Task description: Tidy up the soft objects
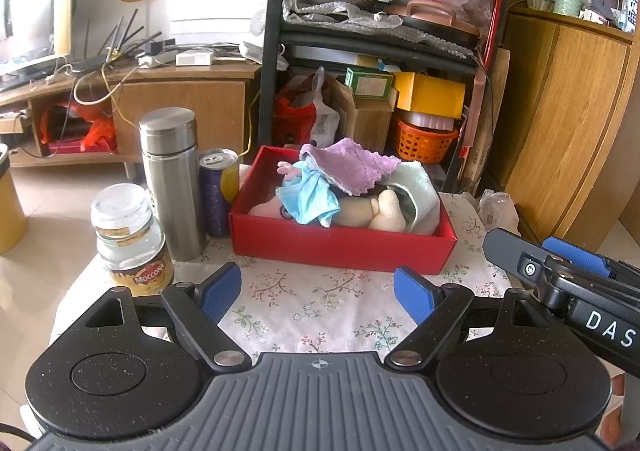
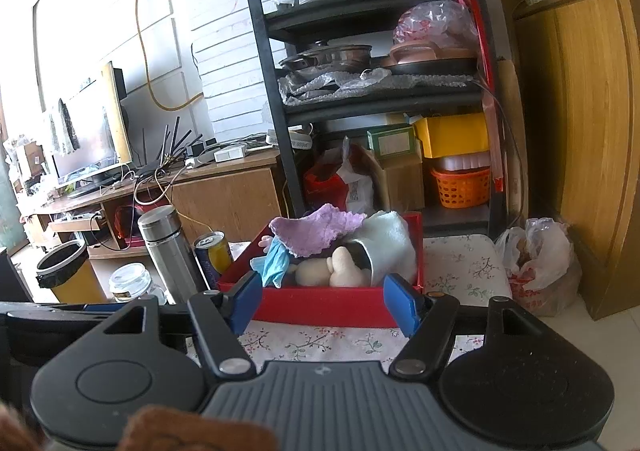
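A red box point(image 1: 340, 251) stands on the floral tablecloth point(image 1: 312, 311). Inside lie a doll in a blue dress point(image 1: 308, 195), a cream plush toy point(image 1: 372, 211), a purple cloth point(image 1: 352, 167) draped on top and a pale green towel point(image 1: 420, 187) at the right end. My left gripper point(image 1: 318, 283) hovers open just in front of the box, with nothing between its blue pads. My right gripper point(image 2: 325, 301) is also open and empty, near the front wall of the box point(image 2: 304, 303). The purple cloth point(image 2: 316, 229) and towel point(image 2: 392, 243) show beyond it. The right gripper point(image 1: 524, 247) also enters the left wrist view from the right.
Left of the box stand a steel flask point(image 1: 172, 179), a drink can point(image 1: 218, 191) and a glass coffee jar point(image 1: 128, 235). A black shelf point(image 1: 272, 51) packed with pots and boxes rises behind. A plastic bag point(image 2: 536, 263) sits on the floor at the right, a bin point(image 2: 68, 271) at the left.
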A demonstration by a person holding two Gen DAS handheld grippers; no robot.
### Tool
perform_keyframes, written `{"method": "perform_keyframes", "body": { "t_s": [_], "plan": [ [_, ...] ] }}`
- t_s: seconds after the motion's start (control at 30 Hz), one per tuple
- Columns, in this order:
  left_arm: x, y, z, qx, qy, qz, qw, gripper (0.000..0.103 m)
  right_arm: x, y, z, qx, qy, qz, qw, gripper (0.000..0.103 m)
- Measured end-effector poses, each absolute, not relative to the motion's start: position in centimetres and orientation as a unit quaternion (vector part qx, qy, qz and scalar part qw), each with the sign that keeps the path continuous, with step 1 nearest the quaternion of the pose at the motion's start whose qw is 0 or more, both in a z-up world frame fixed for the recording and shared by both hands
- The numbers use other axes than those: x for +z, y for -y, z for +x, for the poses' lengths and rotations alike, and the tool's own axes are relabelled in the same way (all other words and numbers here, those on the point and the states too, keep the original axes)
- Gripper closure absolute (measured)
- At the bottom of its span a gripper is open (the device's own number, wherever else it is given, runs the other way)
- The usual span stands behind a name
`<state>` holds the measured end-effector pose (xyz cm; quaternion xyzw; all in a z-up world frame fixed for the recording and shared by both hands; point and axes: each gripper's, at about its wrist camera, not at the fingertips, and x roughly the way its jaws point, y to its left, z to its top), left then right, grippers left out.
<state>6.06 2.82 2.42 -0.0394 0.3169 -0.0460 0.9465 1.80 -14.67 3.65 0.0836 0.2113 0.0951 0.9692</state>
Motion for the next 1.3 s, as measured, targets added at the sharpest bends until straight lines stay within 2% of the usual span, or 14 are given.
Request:
{"method": "perform_keyframes", "body": {
  "t_s": [1.3],
  "plan": [
    [2.57,-2.8,5.95,-0.038,-0.312,-0.05,0.948,0.021,3.69,14.68,1.57,0.098,-0.209,0.089,0.969,0.063]
  ]
}}
